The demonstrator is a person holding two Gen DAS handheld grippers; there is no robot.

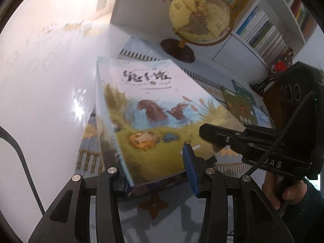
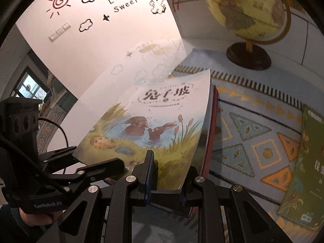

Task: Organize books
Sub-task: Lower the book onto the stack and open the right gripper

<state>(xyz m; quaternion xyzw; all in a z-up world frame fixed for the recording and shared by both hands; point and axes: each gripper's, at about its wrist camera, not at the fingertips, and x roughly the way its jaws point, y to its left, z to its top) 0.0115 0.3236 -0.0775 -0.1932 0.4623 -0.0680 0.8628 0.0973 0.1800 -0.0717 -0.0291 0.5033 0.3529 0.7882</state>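
Books are what I am sorting, and one picture book point(image 1: 154, 109), its cover showing two brown rabbits in a pond among reeds, sits tilted in both my grippers above a patterned cloth point(image 2: 253, 137) on the worktop. My left gripper point(image 1: 160, 174) has the book's near edge between its jaws: the blue pad point(image 1: 190, 172) lies against the cover on one side, and the other finger is by the spine corner. Whether both pads press I cannot say for certain, but the book rests in that gap. My right gripper point(image 2: 166, 174) takes the same book along its lower edge, the jaws nearly together with the thin edge clamped between them. Each camera sees the other gripper at the side, with my hand point(image 1: 283, 190) wrapped around its handle.

Under the book, on the right wrist view, a red-edged book point(image 2: 211, 133) shows just beside and below it; I cannot tell whether they touch. A green book point(image 2: 303, 162) lies flat on the cloth, well apart to the right, and in the left wrist view more small books point(image 1: 249, 109) lie beyond the held one. A yellow globe point(image 1: 200, 16) on a dark round base stands on the cloth behind the book. White shelves point(image 1: 283, 26) packed with upright books rise behind the globe. A white wall point(image 2: 85, 40) with a sun, clouds and lettering stands to the left.
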